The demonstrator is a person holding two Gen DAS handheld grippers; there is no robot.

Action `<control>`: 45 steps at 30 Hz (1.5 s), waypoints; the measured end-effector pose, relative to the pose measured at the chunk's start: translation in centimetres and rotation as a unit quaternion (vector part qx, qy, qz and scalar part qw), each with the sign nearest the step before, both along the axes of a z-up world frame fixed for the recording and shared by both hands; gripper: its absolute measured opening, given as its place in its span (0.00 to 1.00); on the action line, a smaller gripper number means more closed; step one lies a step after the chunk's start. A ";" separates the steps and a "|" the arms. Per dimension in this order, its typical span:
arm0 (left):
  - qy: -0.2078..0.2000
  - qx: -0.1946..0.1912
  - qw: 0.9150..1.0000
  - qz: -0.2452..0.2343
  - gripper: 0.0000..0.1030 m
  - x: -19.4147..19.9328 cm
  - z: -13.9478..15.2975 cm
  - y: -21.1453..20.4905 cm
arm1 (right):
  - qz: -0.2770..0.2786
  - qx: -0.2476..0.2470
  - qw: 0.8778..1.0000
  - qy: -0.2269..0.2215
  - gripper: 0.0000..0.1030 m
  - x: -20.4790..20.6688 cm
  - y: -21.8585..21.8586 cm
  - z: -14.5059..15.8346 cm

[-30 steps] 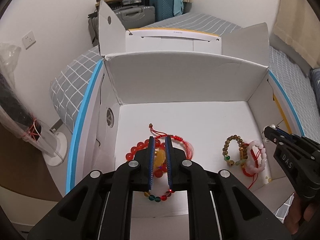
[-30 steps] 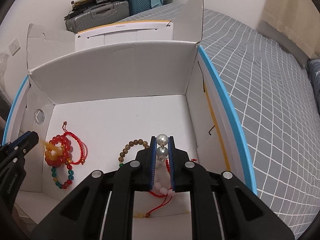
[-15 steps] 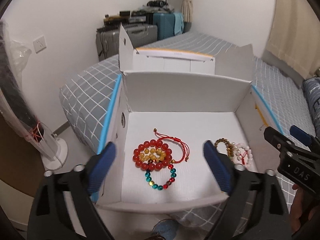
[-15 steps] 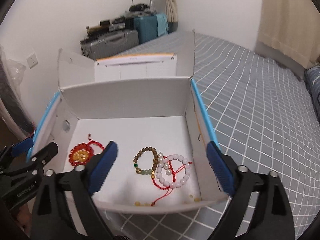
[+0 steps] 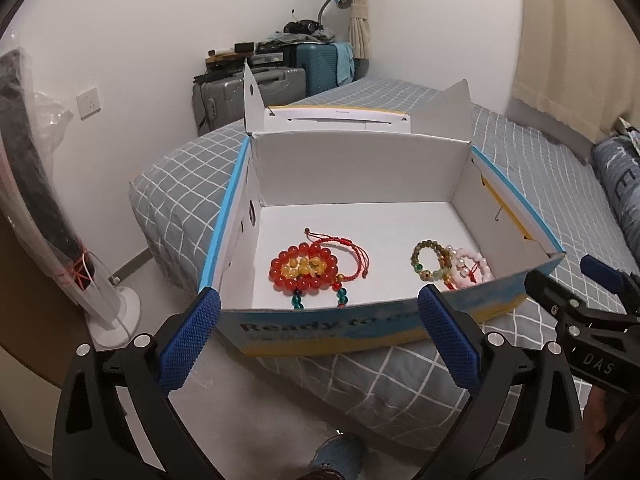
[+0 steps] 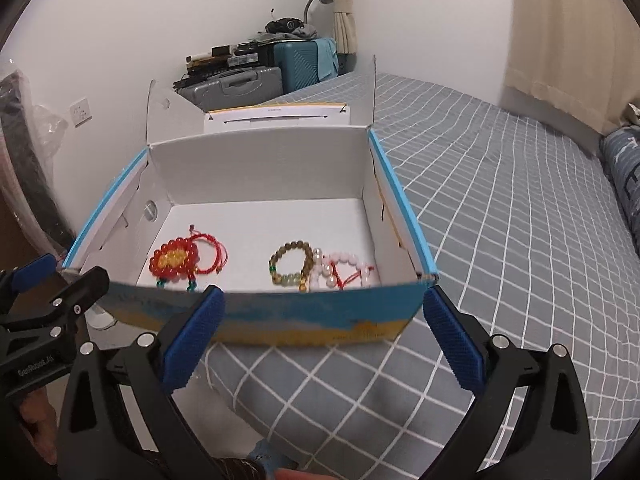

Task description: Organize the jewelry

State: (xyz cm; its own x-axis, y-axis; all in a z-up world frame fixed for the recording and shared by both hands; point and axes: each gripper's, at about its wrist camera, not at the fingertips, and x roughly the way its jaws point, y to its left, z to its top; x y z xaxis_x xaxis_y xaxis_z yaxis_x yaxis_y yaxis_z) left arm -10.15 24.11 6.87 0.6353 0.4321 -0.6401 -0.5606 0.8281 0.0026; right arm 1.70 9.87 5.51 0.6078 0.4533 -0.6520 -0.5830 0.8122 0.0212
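Observation:
An open white box with a blue rim sits on the bed. On the left of its floor lies a cluster of red and yellow bead bracelets with a red cord. A brown-green bead bracelet lies at the right beside pink and white pearl bracelets. My left gripper hangs in front of the box's near wall, jaws opening wide, nothing between them. My right gripper stands likewise, jaws opening and empty.
The bed's grey checked sheet stretches to the right, with a blue pillow at its far side. Suitcases are stacked against the back wall. A plastic-wrapped fan on a white stand stands on the floor at the left.
Both grippers went from shut on bracelets inside the box to wide open, letting them go. Both have drawn back out of the box to in front of its near wall.

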 end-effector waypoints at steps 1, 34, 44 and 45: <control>-0.002 0.001 1.000 0.002 0.94 -0.1 0.0 -0.2 | 0.002 0.002 1.000 0.000 0.93 -0.3 -0.1 -0.1; -0.010 -0.001 1.000 0.010 0.94 -0.6 -0.8 -0.9 | -0.003 0.004 1.000 -0.002 0.93 -0.2 -1.4 0.1; 0.004 0.006 1.000 0.008 0.94 0.0 -0.9 -1.5 | -0.006 0.003 1.000 -0.002 0.93 0.1 -1.5 0.1; 0.003 0.005 1.000 0.007 0.94 0.0 -0.9 -1.5 | -0.006 0.003 1.000 -0.002 0.93 0.0 -1.4 0.1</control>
State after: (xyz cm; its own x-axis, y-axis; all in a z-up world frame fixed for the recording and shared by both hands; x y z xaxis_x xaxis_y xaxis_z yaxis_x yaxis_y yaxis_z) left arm -10.16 22.60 5.99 0.6248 0.4483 -0.6393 -0.5728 0.8195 0.0149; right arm 1.72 8.42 5.62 0.6163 0.4494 -0.6467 -0.5728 0.8194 0.0234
